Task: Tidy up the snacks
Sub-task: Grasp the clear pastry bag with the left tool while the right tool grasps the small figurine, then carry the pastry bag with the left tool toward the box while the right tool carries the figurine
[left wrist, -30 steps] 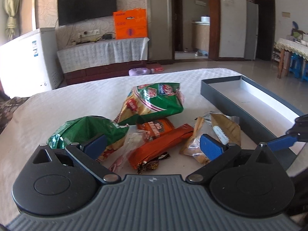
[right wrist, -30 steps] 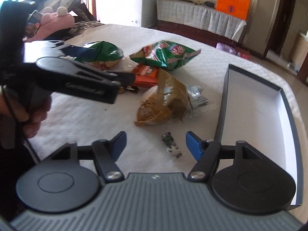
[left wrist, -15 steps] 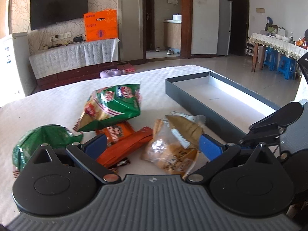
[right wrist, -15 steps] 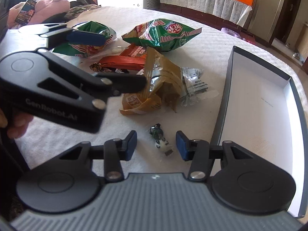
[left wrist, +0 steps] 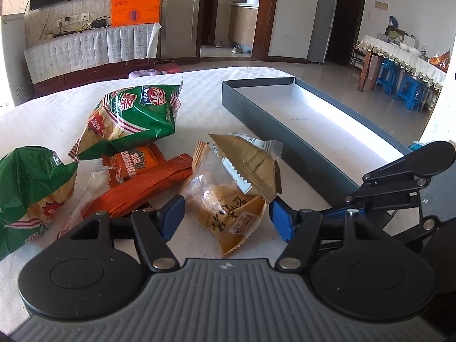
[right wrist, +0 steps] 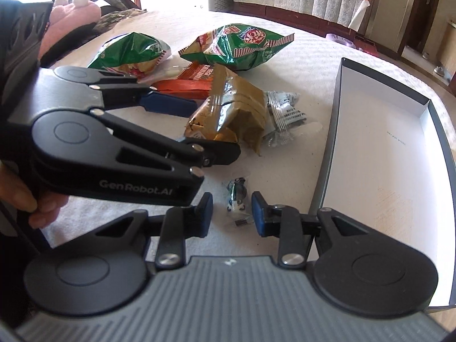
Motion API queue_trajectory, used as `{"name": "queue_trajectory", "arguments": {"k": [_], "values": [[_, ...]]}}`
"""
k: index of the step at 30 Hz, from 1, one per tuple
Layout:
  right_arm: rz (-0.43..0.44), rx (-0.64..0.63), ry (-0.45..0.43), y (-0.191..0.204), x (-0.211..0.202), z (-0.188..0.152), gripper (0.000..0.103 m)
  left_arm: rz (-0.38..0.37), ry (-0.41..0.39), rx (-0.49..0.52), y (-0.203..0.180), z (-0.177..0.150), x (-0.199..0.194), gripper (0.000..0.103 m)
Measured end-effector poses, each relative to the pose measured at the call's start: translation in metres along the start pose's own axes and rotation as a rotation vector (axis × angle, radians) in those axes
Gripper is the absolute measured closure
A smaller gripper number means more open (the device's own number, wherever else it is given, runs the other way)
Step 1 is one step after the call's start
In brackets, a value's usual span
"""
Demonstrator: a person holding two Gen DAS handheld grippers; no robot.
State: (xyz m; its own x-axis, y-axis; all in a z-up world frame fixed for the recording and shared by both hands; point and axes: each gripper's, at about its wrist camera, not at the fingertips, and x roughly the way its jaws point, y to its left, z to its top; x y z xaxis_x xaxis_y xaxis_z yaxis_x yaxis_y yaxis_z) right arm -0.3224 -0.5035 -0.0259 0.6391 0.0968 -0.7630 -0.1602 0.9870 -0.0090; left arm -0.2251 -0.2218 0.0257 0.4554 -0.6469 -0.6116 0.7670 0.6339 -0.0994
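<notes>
I'm over a white quilted bed [left wrist: 216, 91] in a living room. Nearest, my right tool [right wrist: 232, 213] has just been closing around a small candy [right wrist: 238, 196] at 12 o'clock; its pads stand just beside it, not pressing. My left tool [left wrist: 225, 216] has also been closing, and a tan snack bag [left wrist: 233, 199] sits between its parted pads. Beyond lie orange packets [left wrist: 142, 176] and green bags [left wrist: 134, 114]. At 2 o'clock is the grey box [left wrist: 285, 131].
</notes>
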Motion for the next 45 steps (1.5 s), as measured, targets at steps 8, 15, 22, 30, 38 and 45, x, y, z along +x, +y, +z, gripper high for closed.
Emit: {"name": "queue_trajectory", "arguments": {"k": [8,15,22,30,38,45], "values": [[-0.015,-0.023,0.001,0.005,-0.002,0.001,0.081,0.005,-0.01,0.02,0.008,-0.006,-0.013,0.044],[-0.004,-0.031,0.0,0.013,-0.003,0.001,0.082,0.085,-0.011,-0.036,0.036,-0.012,-0.035,0.046],[-0.014,-0.023,-0.012,0.017,-0.001,0.002,0.08,0.112,0.002,-0.056,0.041,-0.011,-0.034,0.035],[-0.011,-0.049,-0.003,0.02,-0.004,0.003,0.082,0.097,0.003,-0.067,0.043,-0.015,-0.033,0.043],[0.014,-0.027,-0.07,0.024,-0.019,0.006,0.083,0.089,-0.075,-0.084,0.044,-0.013,-0.053,0.049],[0.027,0.018,-0.108,0.019,-0.024,0.011,0.083,0.079,-0.133,-0.115,0.05,-0.009,-0.065,0.049]]}}
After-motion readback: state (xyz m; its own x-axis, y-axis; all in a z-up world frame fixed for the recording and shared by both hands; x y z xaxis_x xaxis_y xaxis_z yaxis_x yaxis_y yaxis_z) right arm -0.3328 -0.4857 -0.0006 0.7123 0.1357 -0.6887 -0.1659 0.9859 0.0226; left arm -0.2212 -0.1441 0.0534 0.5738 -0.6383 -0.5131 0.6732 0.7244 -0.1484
